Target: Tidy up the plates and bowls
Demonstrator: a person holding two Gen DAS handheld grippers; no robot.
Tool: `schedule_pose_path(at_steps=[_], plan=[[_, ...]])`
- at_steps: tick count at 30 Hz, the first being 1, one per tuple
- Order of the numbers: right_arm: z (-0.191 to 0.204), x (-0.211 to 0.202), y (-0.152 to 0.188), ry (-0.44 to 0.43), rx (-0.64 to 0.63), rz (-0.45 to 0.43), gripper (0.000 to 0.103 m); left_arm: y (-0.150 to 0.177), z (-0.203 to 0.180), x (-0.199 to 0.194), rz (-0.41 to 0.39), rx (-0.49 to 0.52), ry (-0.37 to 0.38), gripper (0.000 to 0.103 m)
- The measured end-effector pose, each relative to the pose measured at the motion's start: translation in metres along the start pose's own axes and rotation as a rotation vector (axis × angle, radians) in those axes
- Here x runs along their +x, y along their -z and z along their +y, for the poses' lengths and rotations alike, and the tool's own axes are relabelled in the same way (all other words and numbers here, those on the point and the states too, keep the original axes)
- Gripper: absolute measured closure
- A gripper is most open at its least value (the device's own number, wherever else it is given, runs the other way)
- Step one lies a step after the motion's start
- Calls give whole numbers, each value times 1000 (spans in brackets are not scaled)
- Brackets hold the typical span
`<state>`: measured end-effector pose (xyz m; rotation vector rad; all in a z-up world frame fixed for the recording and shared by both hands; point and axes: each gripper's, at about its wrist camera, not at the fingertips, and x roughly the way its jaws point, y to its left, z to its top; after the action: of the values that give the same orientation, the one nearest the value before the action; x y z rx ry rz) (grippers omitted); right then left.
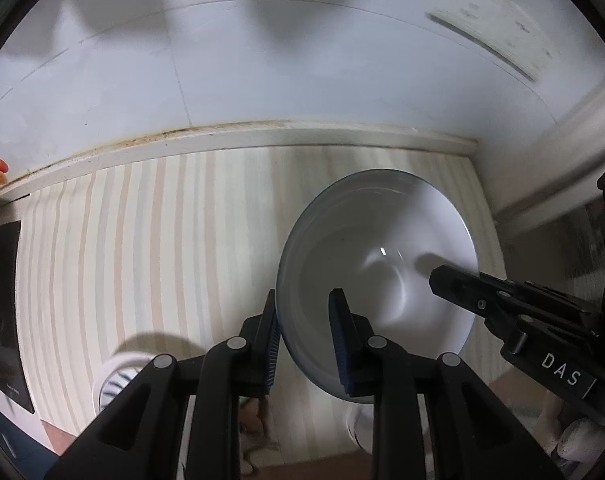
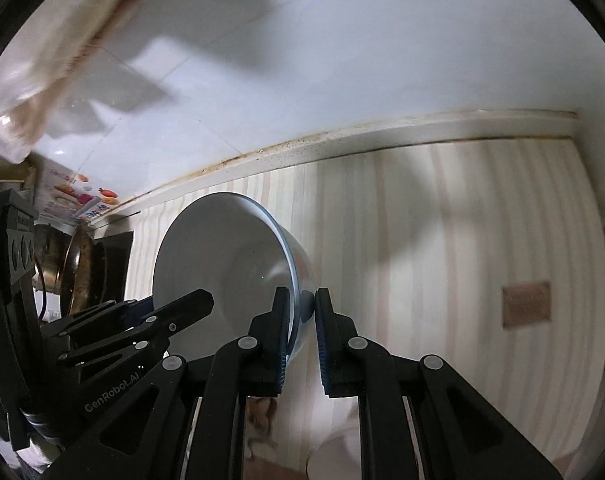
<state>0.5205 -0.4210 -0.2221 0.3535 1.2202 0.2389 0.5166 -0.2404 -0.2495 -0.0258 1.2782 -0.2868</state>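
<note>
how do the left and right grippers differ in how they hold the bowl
The left gripper clamps the bowl at its left rim; the right gripper clamps the opposite rim. The left's inner finger looks deeper inside the bowl; the right pinches nearer the edge. Both are shut on the rim, one finger inside, one outside.

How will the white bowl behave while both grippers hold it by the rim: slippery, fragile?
The bowl looks glazed and glossy, so probably rigid but slippery. The left gripper and right gripper pinch only its thin rim, so it may pivot. Likely ceramic: breakable if dropped.
</note>
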Motion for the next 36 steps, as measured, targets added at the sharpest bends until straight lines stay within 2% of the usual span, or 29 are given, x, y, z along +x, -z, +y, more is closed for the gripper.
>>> schedule_pose_path(at_steps=[4,10,18,23,36], plan=[[-6,-32,39,15,6,-11,89,24,-17,-8,10,36,17,82],[-27,-54,93,37,43,12,89,62,-41,-1,70,82,44,82],[-67,-47,148,65,106,77,89,100,-65,31,176,135,49,82],[-85,-32,164,75,132,111,89,111,-74,46,222,162,28,82],[-98,4,165,75,148,180,89,119,-77,74,281,205,-43,82]])
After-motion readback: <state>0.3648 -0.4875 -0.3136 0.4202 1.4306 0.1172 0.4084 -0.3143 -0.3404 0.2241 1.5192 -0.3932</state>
